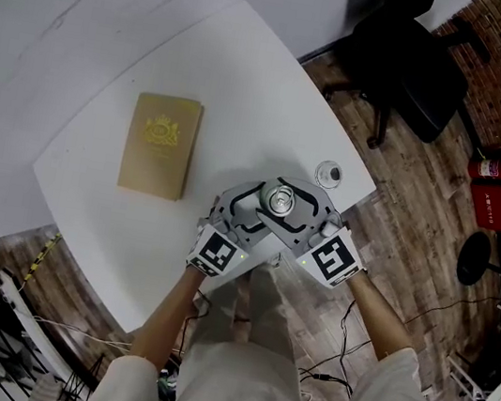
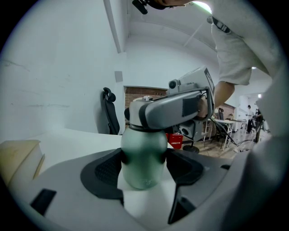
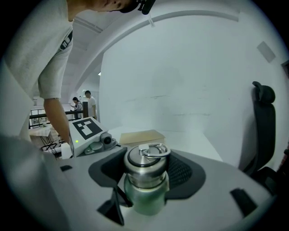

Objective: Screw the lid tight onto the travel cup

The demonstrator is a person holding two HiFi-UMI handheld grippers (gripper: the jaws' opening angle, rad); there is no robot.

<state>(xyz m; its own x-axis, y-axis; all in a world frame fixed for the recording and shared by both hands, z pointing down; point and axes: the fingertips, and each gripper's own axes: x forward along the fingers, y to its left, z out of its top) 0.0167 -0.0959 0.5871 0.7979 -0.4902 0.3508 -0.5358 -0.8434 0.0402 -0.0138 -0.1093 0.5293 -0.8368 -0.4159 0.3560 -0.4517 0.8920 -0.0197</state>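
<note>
Head view: your left gripper point(image 1: 258, 210) and right gripper point(image 1: 298, 210) meet on the travel cup point(image 1: 280, 200). It stands upright near the right-hand corner of the white table point(image 1: 128, 250), close to your edge. A tan book point(image 1: 160, 145) lies well apart, toward the middle.

Left gripper view: your jaws are clamped on the cup's green body, pads pressing both sides, with the other gripper's jaw across its top.

Right gripper view: your jaws clasp the steel lid point(image 3: 144, 163), ring up, seated on the cup.
</note>
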